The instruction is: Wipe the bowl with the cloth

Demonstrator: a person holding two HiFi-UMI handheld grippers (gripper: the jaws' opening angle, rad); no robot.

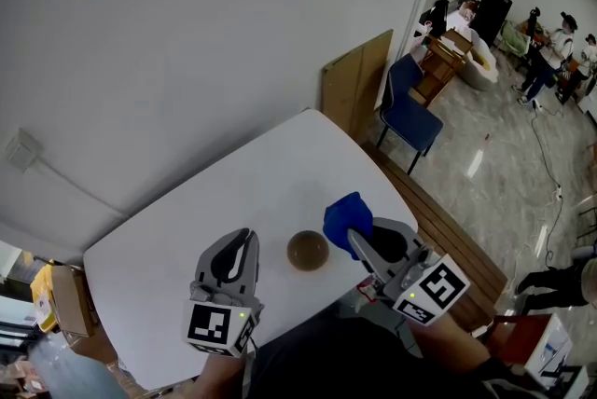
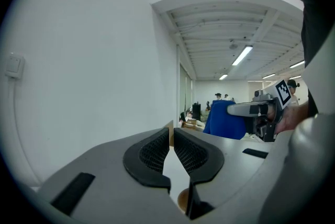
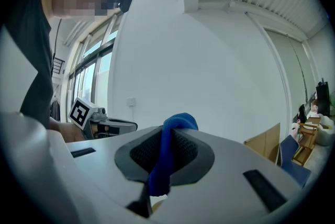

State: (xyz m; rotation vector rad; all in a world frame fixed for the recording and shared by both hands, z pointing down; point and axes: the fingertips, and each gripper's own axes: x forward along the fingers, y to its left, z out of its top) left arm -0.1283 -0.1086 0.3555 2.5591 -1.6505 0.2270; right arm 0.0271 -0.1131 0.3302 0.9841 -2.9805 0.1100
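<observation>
Fingers (image 2: 152, 154) of left gripper (image 2: 171, 134) almost together, just a sliver of gap at the tips, nothing between them. Right gripper (image 3: 167, 136) fingers (image 3: 137, 152) clamped on blue cloth (image 3: 165, 160); the cloth pokes out above the tips and hangs down between the pads.

Head view, big to small:
- White wall (image 1: 187, 34) fills upper left and centre of frame.
- Grey shiny floor (image 1: 504, 173) down the right side.
- White table (image 1: 233, 192) with rounded corners, centre to lower left, set at an angle.
- Wooden board (image 1: 354, 80) leaning on the wall just past the table's far corner.
- Blue chair (image 1: 410, 113) right of the board, near the table's far corner.
- Cardboard box (image 1: 70, 304) at lower left, off the table's left end.
- People (image 1: 560, 52) standing in the upper right corner, well apart from the table.
- Both grippers near the bottom edge of frame, left one at lower centre-left, right one at lower centre-right, both over the table's near part.
- Brown bowl (image 1: 308, 251) upright on the table, between the two grippers, lower centre. Cloth sits just right of and above the bowl in frame; can't tell if it touches.
- Wall switch plate (image 1: 23, 148) at the left edge, cable running off it toward the table.

Left gripper view: brown rim of the bowl shows low between the fingers, right gripper with the cloth at centre right.
</observation>
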